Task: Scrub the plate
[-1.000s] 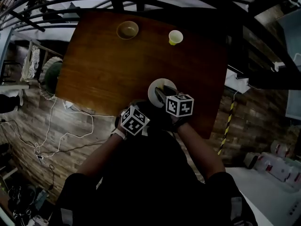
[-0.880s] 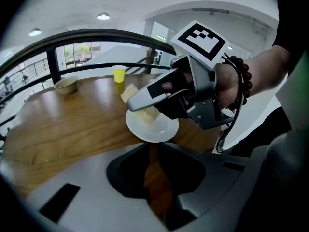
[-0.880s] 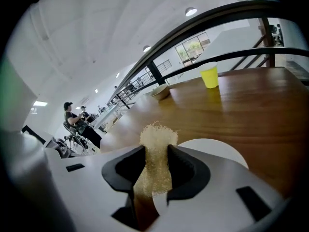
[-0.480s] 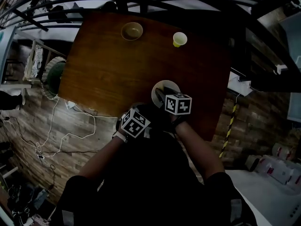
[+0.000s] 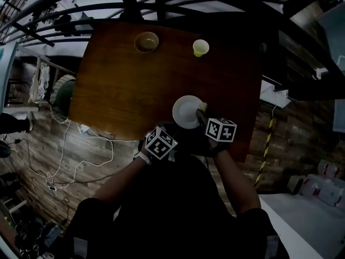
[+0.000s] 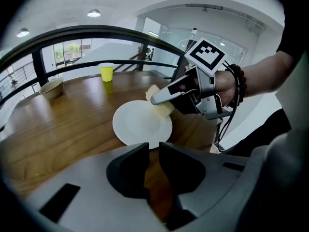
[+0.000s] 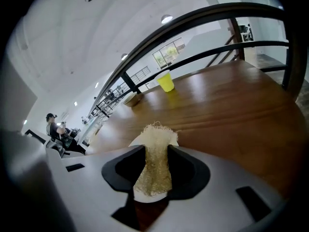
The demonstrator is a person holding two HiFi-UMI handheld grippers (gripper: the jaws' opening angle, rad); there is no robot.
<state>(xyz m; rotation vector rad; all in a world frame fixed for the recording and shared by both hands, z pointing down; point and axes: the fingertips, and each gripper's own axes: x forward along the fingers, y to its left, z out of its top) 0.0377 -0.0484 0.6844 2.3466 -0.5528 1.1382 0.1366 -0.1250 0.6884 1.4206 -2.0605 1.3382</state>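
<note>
— Where's the plate?
— The plate (image 6: 140,125) lies on the table (image 6: 58,129). My right gripper (image 7: 155,151) pinches the scrubber (image 7: 155,134) at the plate's rim. My left gripper (image 6: 152,163) is nearly closed and empty.
— Advice?
— I'd press flat, circle inward, and steady the rim.

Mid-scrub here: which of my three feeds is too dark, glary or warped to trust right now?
Head view: underexposed, foreground near black, only the plate bright; heavy fisheye bending at the edges. Left gripper view: evenly lit, plate sharp, dark vignette in the corners. Right gripper view: scrubber crisp, soft sheen on the table, background washed pale.
</note>
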